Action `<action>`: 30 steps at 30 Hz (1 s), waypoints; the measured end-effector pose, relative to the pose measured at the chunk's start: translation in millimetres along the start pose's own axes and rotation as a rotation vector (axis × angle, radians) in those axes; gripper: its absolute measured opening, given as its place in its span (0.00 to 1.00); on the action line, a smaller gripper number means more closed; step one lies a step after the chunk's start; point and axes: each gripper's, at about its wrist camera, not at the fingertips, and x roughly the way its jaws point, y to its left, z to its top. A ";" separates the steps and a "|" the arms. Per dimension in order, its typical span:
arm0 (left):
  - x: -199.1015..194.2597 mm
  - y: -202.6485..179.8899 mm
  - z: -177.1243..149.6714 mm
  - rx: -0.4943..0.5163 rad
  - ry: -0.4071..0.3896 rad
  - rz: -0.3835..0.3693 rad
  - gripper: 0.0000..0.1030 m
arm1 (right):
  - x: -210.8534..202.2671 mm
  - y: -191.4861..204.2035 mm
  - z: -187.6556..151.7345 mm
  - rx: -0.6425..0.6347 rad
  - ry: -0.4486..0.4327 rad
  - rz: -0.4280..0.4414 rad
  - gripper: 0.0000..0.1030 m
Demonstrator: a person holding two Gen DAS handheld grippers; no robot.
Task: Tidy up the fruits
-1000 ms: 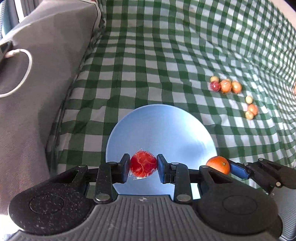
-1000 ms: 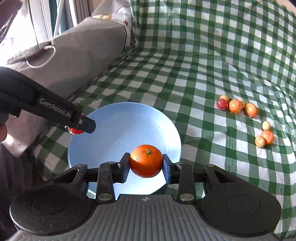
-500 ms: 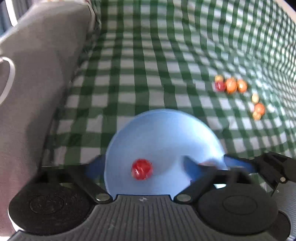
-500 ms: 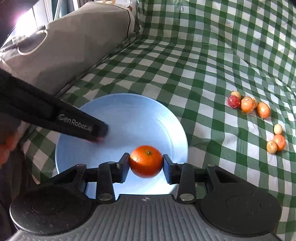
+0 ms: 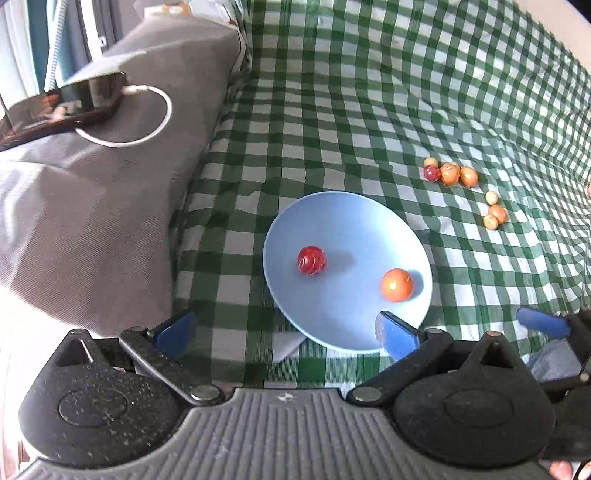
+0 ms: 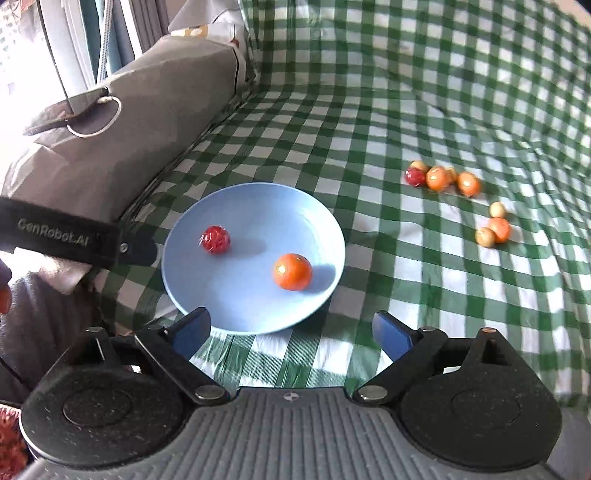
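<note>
a home bedroom: green checked bedsheet (image 5: 369, 92), grey pillow (image 5: 110, 203), charging phone (image 5: 55, 107), curtains (image 6: 110, 33)

Blue plate (image 5: 343, 332), orange fruit (image 5: 397, 284), green-white checked cloth (image 5: 332, 110).

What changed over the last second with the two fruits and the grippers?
Both were let go. The left gripper released the red plastic-wrapped fruit, the right gripper the orange tangerine; both fruits now lie apart on the round light-blue plate. Both grippers have opened and pulled back, fingers empty. The small loose fruits on the green checked cloth stayed put.
</note>
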 end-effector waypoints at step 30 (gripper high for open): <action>-46.4 -12.7 -19.3 0.046 -0.100 0.000 1.00 | -54.5 13.5 -13.9 -0.003 -0.119 -0.003 0.99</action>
